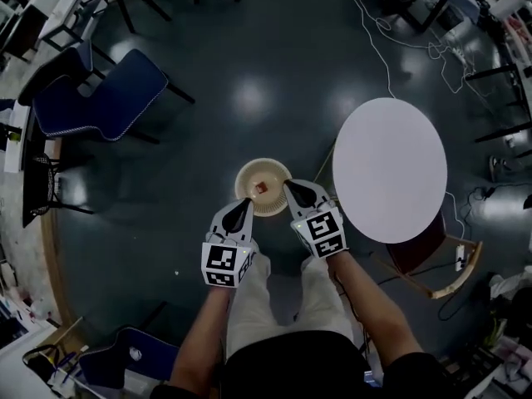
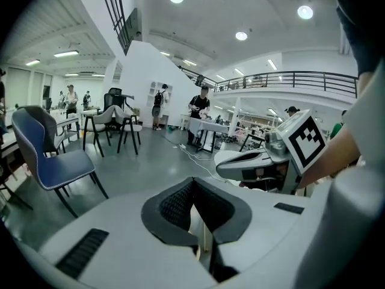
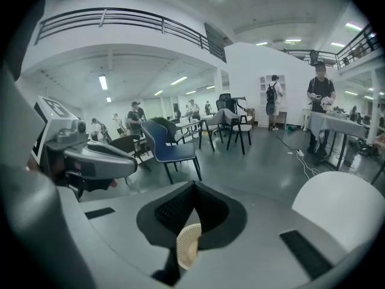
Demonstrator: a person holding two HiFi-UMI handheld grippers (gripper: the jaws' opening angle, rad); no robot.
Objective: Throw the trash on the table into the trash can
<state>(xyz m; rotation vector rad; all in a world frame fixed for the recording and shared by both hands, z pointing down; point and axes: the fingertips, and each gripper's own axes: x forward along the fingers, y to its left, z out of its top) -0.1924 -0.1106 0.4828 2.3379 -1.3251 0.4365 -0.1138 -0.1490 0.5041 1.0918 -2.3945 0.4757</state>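
While the left tongs [image 1: 247,201] and right tongs [image 1: 288,184] hover shut and empty over the wastebasket [image 1: 249,169], a careless swing could topple it.

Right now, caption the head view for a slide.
Left gripper and right gripper, both shut, over the trash can beside the white table.

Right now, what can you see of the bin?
The bin is round, cream-coloured and open-topped, with a slotted wall that looks like plastic. It stands upright on the dark floor, left of the white table. A small red scrap lies inside. The left gripper and right gripper overlap its near rim; whether they touch it, I can't tell.
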